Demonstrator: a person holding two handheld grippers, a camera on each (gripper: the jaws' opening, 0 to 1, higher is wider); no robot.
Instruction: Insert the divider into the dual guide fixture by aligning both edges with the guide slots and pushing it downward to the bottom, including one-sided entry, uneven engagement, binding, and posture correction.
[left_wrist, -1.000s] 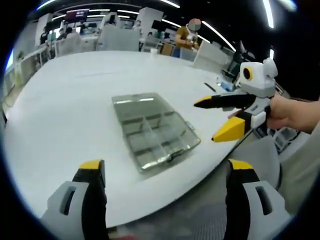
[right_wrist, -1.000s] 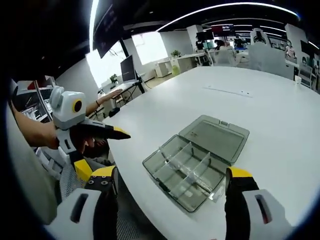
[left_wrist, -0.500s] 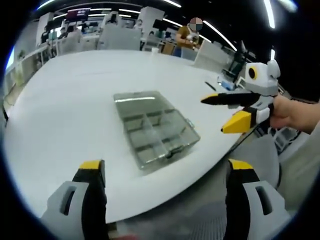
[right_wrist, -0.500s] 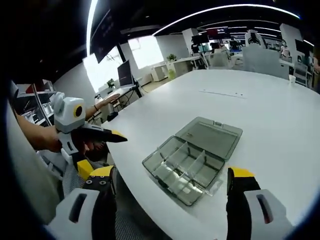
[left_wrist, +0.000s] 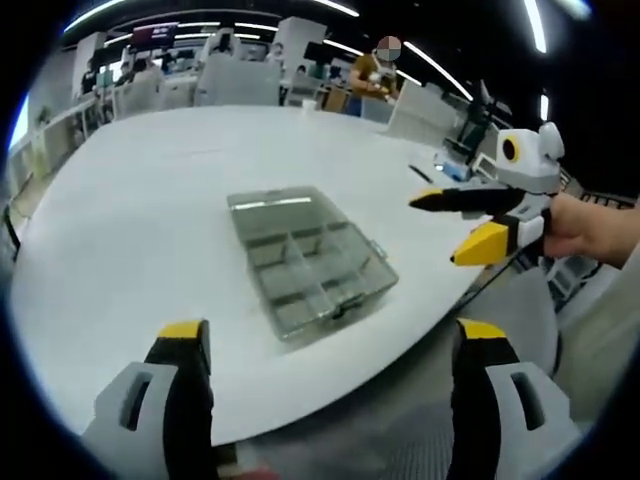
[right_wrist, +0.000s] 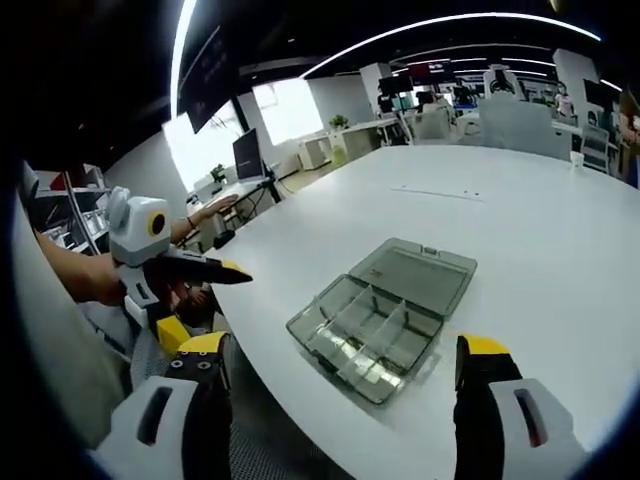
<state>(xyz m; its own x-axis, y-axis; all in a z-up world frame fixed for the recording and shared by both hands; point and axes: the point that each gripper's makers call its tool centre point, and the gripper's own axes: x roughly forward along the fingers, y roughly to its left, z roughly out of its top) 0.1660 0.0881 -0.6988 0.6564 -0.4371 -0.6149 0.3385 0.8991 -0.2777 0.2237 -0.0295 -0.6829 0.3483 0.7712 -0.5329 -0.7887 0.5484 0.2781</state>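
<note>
Both grippers' jaws stay spread, empty — right gripper has edged away from the open compartment box.

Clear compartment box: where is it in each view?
Left gripper view: the clear compartment box lies just left of centre on the white table, lid open away from the camera, with the right gripper off to its right.
Right gripper view: the box lies at centre, lid open toward upper right, left gripper off to its left.
Shared landmark: the table's near curved edge.
</note>
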